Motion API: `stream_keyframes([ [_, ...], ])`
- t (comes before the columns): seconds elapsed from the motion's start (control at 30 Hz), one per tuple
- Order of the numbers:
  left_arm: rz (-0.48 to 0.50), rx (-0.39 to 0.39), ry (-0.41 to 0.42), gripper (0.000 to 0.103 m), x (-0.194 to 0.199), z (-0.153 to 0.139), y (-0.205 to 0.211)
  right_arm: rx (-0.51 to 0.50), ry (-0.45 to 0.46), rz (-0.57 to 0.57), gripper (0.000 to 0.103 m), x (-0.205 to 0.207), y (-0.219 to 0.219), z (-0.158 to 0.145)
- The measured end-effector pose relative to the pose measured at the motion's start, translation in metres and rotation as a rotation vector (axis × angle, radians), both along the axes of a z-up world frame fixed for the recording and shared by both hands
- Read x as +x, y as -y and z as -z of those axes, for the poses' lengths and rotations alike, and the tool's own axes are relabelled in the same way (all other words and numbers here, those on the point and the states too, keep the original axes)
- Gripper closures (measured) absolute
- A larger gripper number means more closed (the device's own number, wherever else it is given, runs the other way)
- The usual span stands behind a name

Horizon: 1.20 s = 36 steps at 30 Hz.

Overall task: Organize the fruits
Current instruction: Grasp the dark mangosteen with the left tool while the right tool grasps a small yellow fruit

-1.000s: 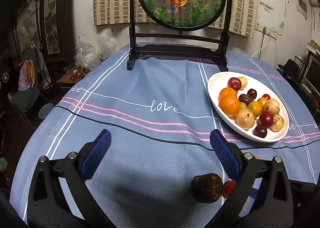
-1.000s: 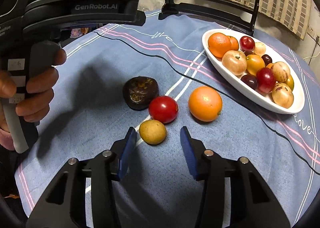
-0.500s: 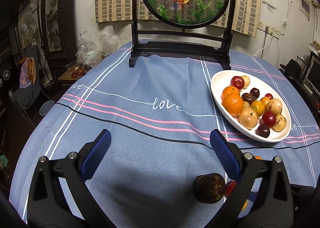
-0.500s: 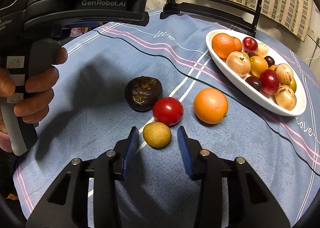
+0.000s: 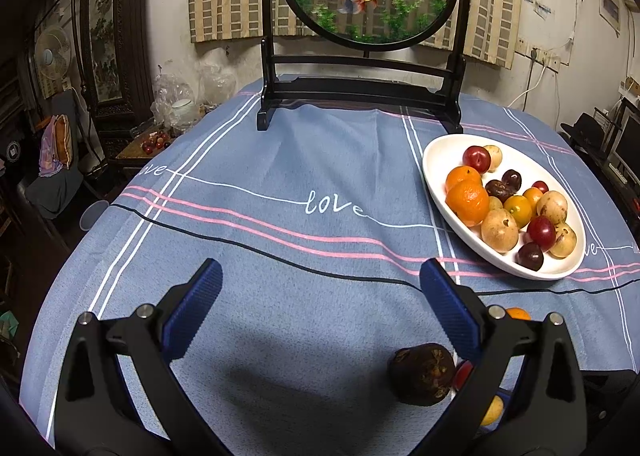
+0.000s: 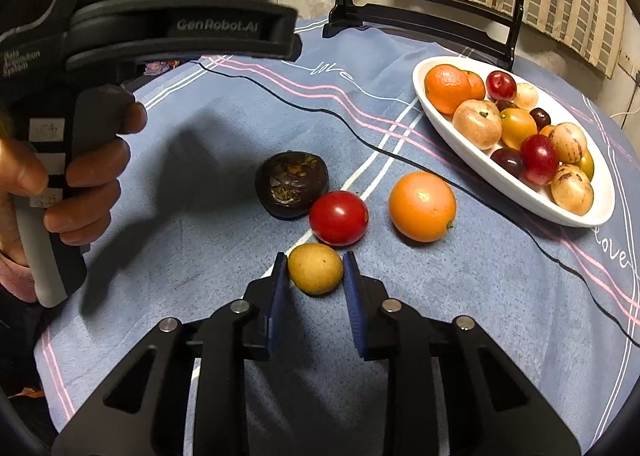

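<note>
Fruits still loose on the surface (image 6: 180,240) await the white dish (image 6: 516,192), so the right hand-held gripper (image 6: 315,270), its jaws just closing, pinches the small yellow fruit (image 6: 315,268), while the left hand-held gripper (image 5: 320,308) hangs wide, empty.

Blue striped tablecloth (image 6: 460,316), white oval fruit plate (image 6: 480,172), black-framed goldfish screen (image 5: 360,92), loose orange (image 6: 422,206), tomato (image 6: 338,218), mangosteen (image 6: 292,184), small yellow fruit (image 6: 315,268)
</note>
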State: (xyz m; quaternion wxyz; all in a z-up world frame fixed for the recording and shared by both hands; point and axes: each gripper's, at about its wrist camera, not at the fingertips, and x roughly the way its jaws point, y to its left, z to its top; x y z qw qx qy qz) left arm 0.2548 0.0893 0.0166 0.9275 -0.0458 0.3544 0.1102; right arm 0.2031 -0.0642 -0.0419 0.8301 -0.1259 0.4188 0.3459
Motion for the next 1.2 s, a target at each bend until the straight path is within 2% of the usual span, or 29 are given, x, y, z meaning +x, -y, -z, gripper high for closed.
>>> stream_keyframes([
  [0.2, 0.028, -0.015, -0.015, 0.002, 0.001, 0.002, 0.001, 0.092, -0.005, 0.048, 0.074, 0.008, 0.021, -0.017],
  [0.3, 0.095, -0.013, -0.030, 0.002, 0.001, 0.003, 0.008, 0.131, -0.004, 0.097, 0.074, 0.015, 0.034, -0.024],
  [0.4, 0.264, -0.017, -0.056, 0.002, -0.003, 0.005, 0.019, 0.143, -0.006, 0.139, 0.074, 0.022, 0.042, -0.026],
  [0.43, 0.350, -0.007, -0.062, 0.002, -0.008, 0.006, 0.024, 0.147, -0.009, 0.144, 0.074, 0.022, 0.043, -0.026],
  [0.53, 0.501, 0.086, -0.043, 0.002, -0.026, 0.010, 0.036, 0.159, -0.016, 0.147, 0.074, 0.021, 0.045, -0.027],
  [0.6, 0.558, 0.139, -0.035, 0.003, -0.035, 0.014, 0.040, 0.159, -0.014, 0.143, 0.074, 0.019, 0.045, -0.028],
  [0.73, 0.616, 0.112, -0.062, 0.008, -0.037, 0.021, 0.036, 0.156, -0.013, 0.141, 0.074, 0.020, 0.045, -0.027],
  [0.8, 0.637, 0.123, -0.078, 0.011, -0.038, 0.027, 0.038, 0.152, -0.015, 0.145, 0.074, 0.020, 0.045, -0.027],
  [0.93, 0.660, 0.136, -0.133, 0.020, -0.034, 0.041, 0.043, 0.148, -0.020, 0.146, 0.074, 0.021, 0.046, -0.026],
  [1.1, 0.692, 0.116, -0.179, 0.033, -0.031, 0.053, 0.046, 0.150, -0.016, 0.147, 0.074, 0.022, 0.047, -0.026],
  [1.2, 0.698, 0.124, -0.185, 0.035, -0.029, 0.057, 0.050, 0.148, -0.013, 0.148, 0.074, 0.021, 0.047, -0.026],
])
